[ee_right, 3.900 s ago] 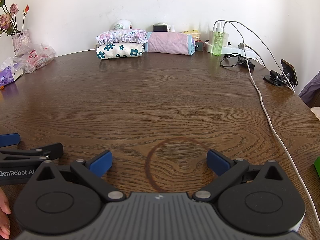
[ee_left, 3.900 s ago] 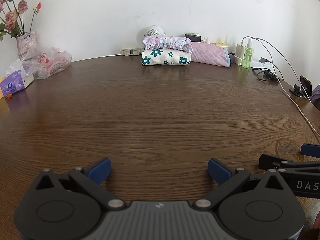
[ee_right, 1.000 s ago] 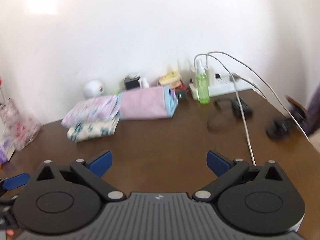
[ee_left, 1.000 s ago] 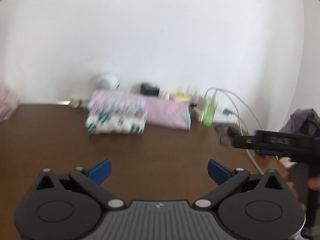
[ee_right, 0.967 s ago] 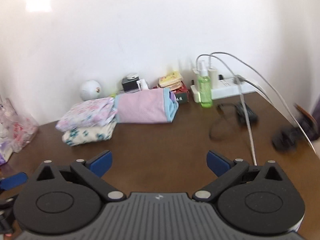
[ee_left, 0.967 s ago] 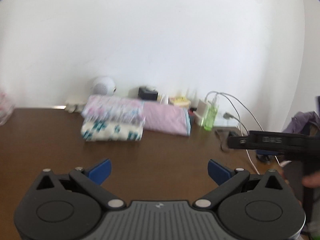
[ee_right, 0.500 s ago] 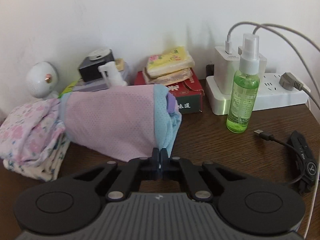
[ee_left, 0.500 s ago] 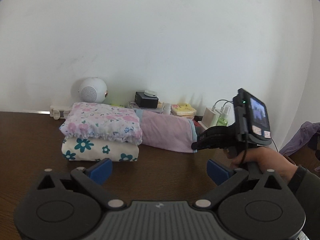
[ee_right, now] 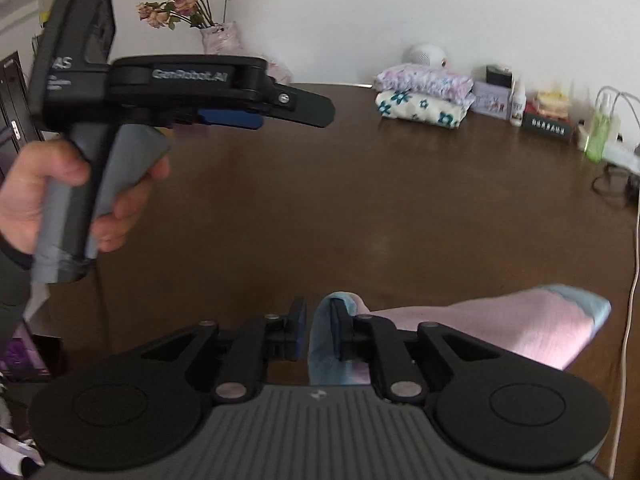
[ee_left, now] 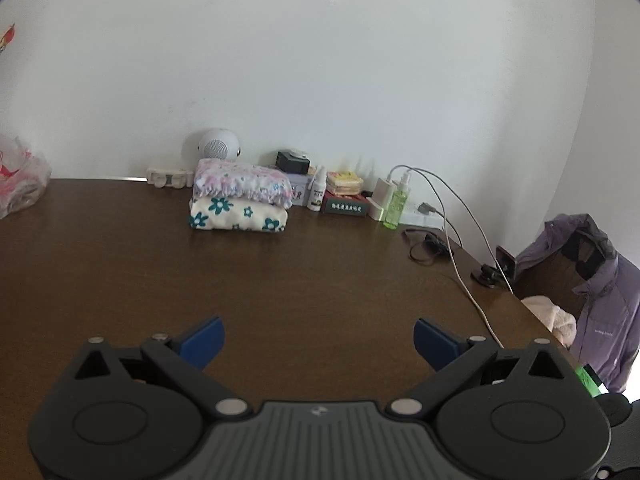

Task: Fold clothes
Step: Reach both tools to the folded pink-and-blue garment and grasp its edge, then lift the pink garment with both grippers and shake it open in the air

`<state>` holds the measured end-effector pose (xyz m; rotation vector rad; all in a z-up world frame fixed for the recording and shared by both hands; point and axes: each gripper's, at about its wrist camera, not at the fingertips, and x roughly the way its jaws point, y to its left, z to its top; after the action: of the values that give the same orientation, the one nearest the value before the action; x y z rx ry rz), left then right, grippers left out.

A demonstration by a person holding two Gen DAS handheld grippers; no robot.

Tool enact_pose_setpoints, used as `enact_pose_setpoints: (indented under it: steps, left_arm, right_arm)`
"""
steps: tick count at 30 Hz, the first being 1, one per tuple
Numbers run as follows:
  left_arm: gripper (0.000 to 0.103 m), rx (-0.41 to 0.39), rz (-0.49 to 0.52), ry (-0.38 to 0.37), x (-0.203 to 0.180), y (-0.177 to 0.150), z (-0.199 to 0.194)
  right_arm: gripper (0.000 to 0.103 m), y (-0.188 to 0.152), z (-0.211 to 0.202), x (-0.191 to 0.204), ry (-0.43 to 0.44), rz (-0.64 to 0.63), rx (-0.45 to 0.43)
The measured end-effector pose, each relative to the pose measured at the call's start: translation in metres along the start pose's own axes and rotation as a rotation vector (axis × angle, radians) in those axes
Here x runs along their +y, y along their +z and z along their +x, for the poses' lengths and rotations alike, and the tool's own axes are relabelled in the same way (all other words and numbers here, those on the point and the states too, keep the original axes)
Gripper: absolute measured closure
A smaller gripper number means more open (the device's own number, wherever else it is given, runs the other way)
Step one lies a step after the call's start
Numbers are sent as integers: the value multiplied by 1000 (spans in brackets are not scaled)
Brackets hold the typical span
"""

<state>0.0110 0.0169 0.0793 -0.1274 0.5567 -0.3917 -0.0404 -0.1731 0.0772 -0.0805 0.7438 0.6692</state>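
Note:
A pink garment with a light-blue edge lies at the near right of the brown table. Its blue edge sits bunched between the jaws of my right gripper. Those jaws are opening; the cloth leans on the right finger and a sliver of gap shows beside the left pad. My left gripper is wide open with nothing between its fingers, above bare table. In the right wrist view a hand holds the left gripper at the upper left. Two folded floral clothes stay stacked at the back.
Along the back wall stand a white round speaker, small boxes, a green spray bottle and a charger with cables trailing over the right edge. A purple jacket hangs on a chair. A flower vase stands far left.
The pink garment has left its place beside the floral stack and come to the near side with my right gripper, whose shut jaws have parted. My left gripper drew back from the stack.

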Motion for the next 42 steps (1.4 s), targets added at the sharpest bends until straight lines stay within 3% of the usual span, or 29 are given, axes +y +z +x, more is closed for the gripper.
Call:
enact_pose_setpoints:
  steps: [2, 4, 7, 9, 10, 11, 12, 13, 14, 15, 17, 19, 21, 23, 25, 26, 28, 29, 30, 32, 36, 39, 40, 42]
  left_arm:
    - [2, 14, 45, -60, -11, -21, -19]
    - [2, 30, 120, -166, -31, -40, -34]
    - [2, 52, 229, -317, -67, -68, -52]
    - [2, 62, 310, -404, -90, -90, -59]
    - [2, 64, 375, -399, -102, -102, -59]
    - [5, 63, 450, -378, -114, -116, -57]
    - [19, 68, 514, -325, -124, -126, -53]
    - [28, 85, 561, -282, -130, -132, -49]
    - [45, 109, 573, -271, -131, -135, -47]
    - [63, 141, 554, -274, -130, -135, -43]
    - [88, 184, 507, -280, -123, -135, -36]
    - [90, 174, 470, -254, -112, -134, -32]
    - [93, 145, 406, -132, -94, -125, -24]
    - [94, 117, 329, -22, -73, -113, -16]
    - [92, 84, 232, 30, -47, -97, -8]
    - [89, 74, 188, 16, -36, -89, -7]
    - [76, 47, 128, -31, -17, -72, -16]
    - [58, 23, 115, -56, -10, -65, -26]
    - [29, 5, 128, -73, -6, -63, -36]
    - [6, 4, 181, -91, -2, -63, -53]
    - [8, 131, 274, -92, -13, -94, -63]
    - [14, 136, 390, -76, -27, -116, -57]
    - [21, 137, 421, -60, -32, -119, -52]
    - [66, 152, 418, -37, -35, -111, -40]
  right_arm:
    - [58, -20, -46, 5, -10, 58, -65]
    - [45, -44, -92, -4, -102, 141, -141]
    - [46, -78, -118, -18, -267, 198, -75]
    - [46, -100, -124, -16, -291, 195, -28]
    - [50, -108, -121, -13, -310, 178, -32]
    - [79, -117, -111, -12, -358, 184, -38]
    - [101, -124, -95, -12, -405, 211, -10]
    - [103, -124, -89, -9, -417, 199, -20]
    - [103, -124, -83, -6, -430, 186, -30]
    - [103, -124, -77, -4, -442, 174, -41]
    - [102, -113, -81, -1, -446, 139, -89]
    - [98, -101, -91, -6, -437, 132, -146]
    - [90, -89, -102, -12, -396, 121, -187]
    - [61, -85, -105, -14, -343, 98, -215]
    - [48, -86, -99, -8, -269, 59, -233]
    - [43, -86, -96, -4, -232, 39, -241]
    - [42, -86, -81, 11, -198, -12, -221]
    - [43, -84, -72, 14, -195, -46, -200]
    - [43, -82, -64, 16, -208, -76, -187]
    - [43, -78, -51, 9, -217, -58, -149]
    - [49, -71, -27, -13, -209, 35, -72]
    - [69, -73, -18, -19, -175, 50, -71]
    - [99, -67, -18, -19, -163, 59, -75]
    - [100, -54, -18, -19, -138, 79, -86]
